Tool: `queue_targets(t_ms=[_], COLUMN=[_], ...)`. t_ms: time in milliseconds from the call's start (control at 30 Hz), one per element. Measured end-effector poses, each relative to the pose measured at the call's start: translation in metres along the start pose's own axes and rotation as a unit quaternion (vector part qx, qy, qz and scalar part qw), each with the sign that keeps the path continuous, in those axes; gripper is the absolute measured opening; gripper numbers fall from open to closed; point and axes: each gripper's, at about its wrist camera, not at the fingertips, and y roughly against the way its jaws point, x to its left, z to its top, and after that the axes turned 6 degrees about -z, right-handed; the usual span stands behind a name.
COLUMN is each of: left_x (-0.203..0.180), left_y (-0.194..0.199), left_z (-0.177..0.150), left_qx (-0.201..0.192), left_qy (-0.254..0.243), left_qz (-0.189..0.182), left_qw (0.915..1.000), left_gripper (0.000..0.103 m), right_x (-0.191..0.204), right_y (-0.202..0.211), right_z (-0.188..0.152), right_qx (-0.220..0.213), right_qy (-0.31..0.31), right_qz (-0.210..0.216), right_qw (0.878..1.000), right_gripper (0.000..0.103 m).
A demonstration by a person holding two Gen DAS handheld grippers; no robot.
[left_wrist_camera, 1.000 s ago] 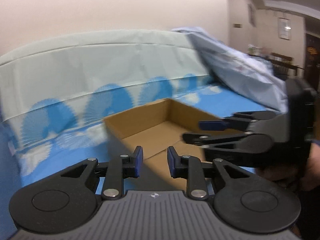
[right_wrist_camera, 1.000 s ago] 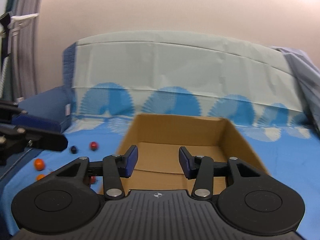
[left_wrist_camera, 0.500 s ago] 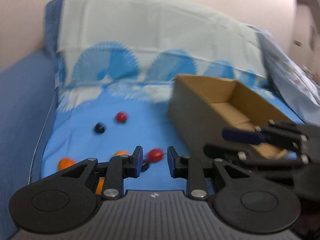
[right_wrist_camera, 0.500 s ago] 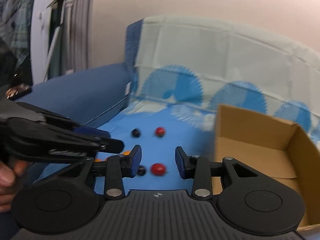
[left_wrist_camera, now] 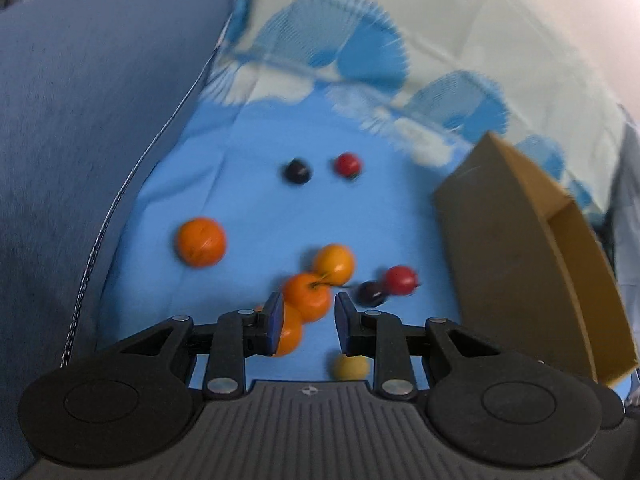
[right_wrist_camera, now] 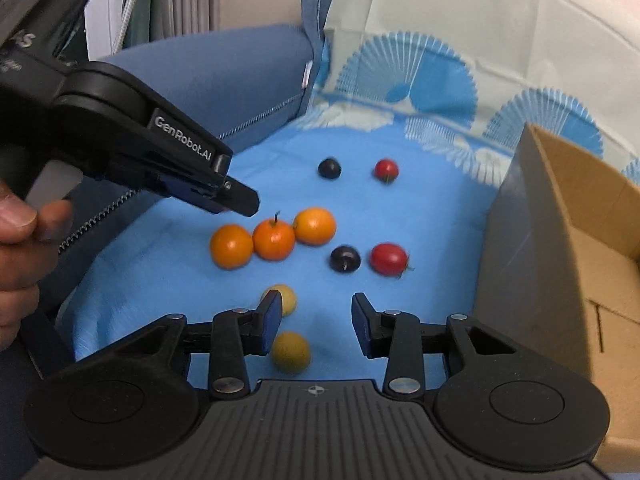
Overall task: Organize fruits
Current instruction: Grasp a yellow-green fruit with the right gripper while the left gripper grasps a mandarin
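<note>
Small fruits lie scattered on a blue cloth (right_wrist_camera: pixel 432 216): a row of three oranges (right_wrist_camera: pixel 274 239), two dark plums (right_wrist_camera: pixel 345 258), two red fruits (right_wrist_camera: pixel 388 259) and two yellow ones (right_wrist_camera: pixel 291 351). An open cardboard box (right_wrist_camera: pixel 560 208) stands right of them. My left gripper (left_wrist_camera: pixel 306 308) hovers over the stemmed orange (left_wrist_camera: pixel 306 295), jaws narrowly apart, holding nothing. It also shows from the side (right_wrist_camera: pixel 236 196) in the right wrist view, above the orange row, held by a hand (right_wrist_camera: pixel 16 240). My right gripper (right_wrist_camera: pixel 316 312) is open and empty above the cloth, near the yellow fruits.
A dark blue cushion (right_wrist_camera: pixel 224 72) with a zipper borders the cloth on the left. A pale sheet with blue fan prints (right_wrist_camera: pixel 408 80) rises behind. The box wall (left_wrist_camera: pixel 500 232) stands close to the right of the fruits.
Both views swung left from the box to the fruits, and both grippers came down closer to the cloth. The right jaws narrowed a little.
</note>
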Motion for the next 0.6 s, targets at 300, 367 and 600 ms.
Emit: queue_targets(t_ms=[300, 367, 600], left_x=[-0.005, -0.008, -0.015], left_y=[-0.019, -0.021, -0.035], left_z=[-0.002, -0.002, -0.006], left_qx=[0.034, 0.037, 0.057], left_qy=[-0.027, -0.037, -0.063], left_qz=[0.06, 0.071, 0.103], left_qw=[0.9973, 0.9961, 0.991], left_gripper=[0.053, 0.053, 0.053], right_x=[0.005, 0.006, 0.016], right_y=[-0.026, -0.03, -0.036], right_z=[-0.008, -0.009, -0.015], right_qx=[0.058, 0.06, 0.076], right_qy=[0.019, 0.019, 0.041], right_qz=[0.003, 0.006, 0.017], right_qw=[0.998, 0.998, 0.996], right_gripper=[0.05, 0.054, 0.044])
